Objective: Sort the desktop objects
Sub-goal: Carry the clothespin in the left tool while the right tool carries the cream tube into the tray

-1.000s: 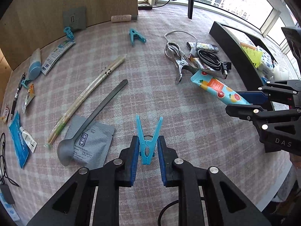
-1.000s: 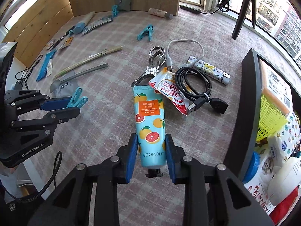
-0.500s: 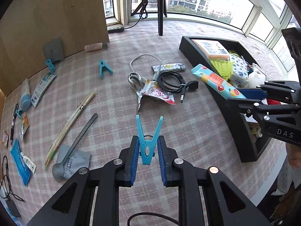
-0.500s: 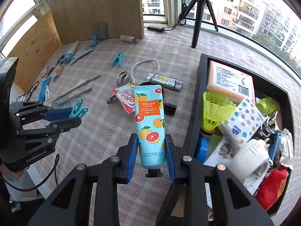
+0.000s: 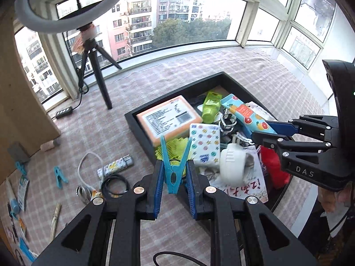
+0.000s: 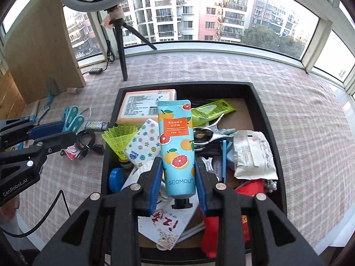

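Turquoise fruit-printed hand cream tube, capped.

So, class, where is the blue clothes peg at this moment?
In the left wrist view the clothes peg is clamped in the left gripper, held above the near-left edge of the black tray.

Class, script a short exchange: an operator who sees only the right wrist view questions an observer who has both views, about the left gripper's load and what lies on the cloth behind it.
Operator: I see the left gripper only side-on. How does it hold the clothespin?
Observer: The left gripper is shut on the blue clothespin, centred between the fingers, with its two splayed legs pointing forward.
Operator: That gripper blocks my view of the cloth. Is anything like it lying there?
Observer: Yes. A second blue clip lies flat on the cloth, just left of the white cable, outside the black tray.
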